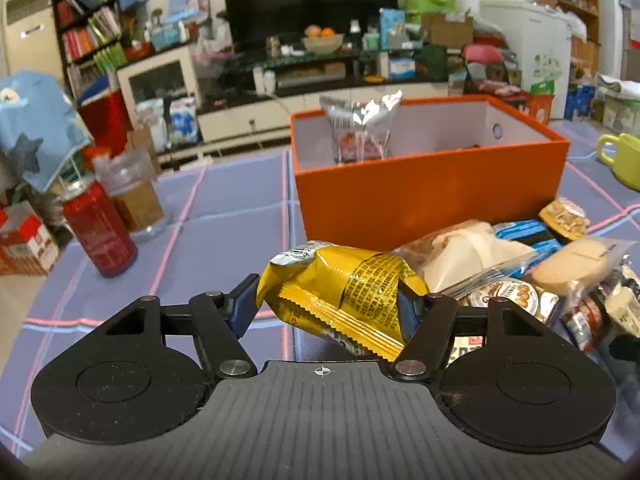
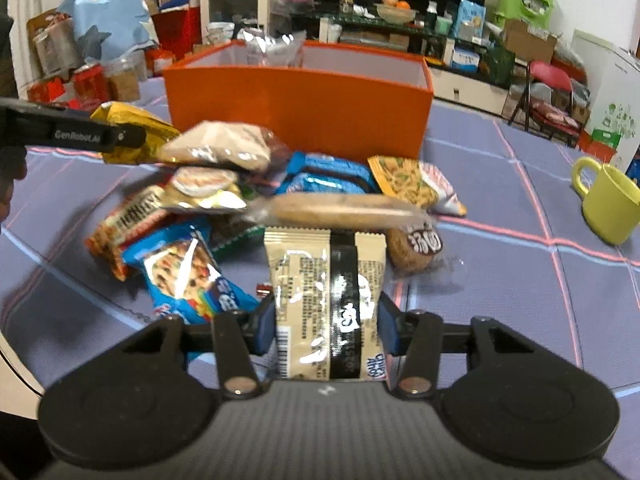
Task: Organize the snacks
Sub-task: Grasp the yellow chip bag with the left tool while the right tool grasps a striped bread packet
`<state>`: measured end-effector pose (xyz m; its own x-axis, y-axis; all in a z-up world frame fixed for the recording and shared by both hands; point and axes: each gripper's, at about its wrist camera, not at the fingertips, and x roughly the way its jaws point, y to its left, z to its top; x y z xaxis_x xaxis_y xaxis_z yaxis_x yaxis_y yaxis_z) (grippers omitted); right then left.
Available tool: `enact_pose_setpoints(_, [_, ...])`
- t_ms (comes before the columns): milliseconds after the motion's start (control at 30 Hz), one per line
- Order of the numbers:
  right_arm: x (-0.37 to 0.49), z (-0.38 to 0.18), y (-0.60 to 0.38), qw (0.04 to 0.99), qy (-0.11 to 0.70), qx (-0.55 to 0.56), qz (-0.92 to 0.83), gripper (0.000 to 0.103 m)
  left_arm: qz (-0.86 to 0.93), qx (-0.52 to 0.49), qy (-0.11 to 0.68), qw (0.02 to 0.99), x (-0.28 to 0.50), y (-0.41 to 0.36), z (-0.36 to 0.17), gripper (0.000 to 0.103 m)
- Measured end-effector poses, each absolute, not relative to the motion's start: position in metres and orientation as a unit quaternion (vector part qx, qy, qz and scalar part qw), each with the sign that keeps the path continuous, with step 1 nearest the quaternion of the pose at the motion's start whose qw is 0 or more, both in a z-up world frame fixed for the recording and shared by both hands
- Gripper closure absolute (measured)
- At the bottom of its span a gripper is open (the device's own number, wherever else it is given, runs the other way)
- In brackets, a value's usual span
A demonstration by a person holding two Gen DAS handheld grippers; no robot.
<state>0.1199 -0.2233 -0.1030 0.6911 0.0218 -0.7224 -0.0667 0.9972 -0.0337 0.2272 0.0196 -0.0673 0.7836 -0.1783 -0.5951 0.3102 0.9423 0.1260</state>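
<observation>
My left gripper point(image 1: 326, 306) is shut on a yellow snack packet point(image 1: 340, 292), held just above the blue mat in front of the orange box point(image 1: 428, 196). A silver packet point(image 1: 362, 132) stands inside the box at its left. My right gripper point(image 2: 326, 326) is shut on a beige and black cookie packet point(image 2: 326, 304), low over the mat, at the near edge of the snack pile point(image 2: 240, 192). The left gripper's arm point(image 2: 72, 130) with the yellow packet point(image 2: 132, 128) shows at the left of the right wrist view, next to the orange box point(image 2: 296, 112).
A red can point(image 1: 100, 232) and a clear lidded jar point(image 1: 134, 192) stand at the mat's left. A yellow-green mug point(image 2: 608, 200) stands at the right. Loose snacks point(image 1: 520, 268) lie right of the left gripper. A TV stand and cluttered shelves lie beyond the table.
</observation>
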Motion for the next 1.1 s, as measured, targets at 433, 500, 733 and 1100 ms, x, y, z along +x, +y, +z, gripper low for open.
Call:
enact_pose_setpoints(433, [0.107,-0.082,-0.204,0.933,0.354,-0.048,0.049,0.051,-0.1,0.09,0.25,0.959,0.191,0.036,-0.028,0.06])
enact_pose_setpoints(500, [0.107,-0.081,-0.202,0.934,0.351,-0.05,0.052,0.051,-0.093,0.09,0.241,0.962,0.19,0.033,-0.023,0.06])
enact_pose_setpoints(733, [0.112,-0.075,-0.201,0.935,0.346,-0.037,0.06,0.051,-0.046,0.071,0.291,0.953,0.2,0.031,-0.027,0.06])
enact_pose_setpoints(1100, [0.114,-0.066,-0.191,0.94,0.335,-0.031,0.064,0.051,-0.021,0.061,0.314,0.947,0.203,0.033,-0.031,0.063])
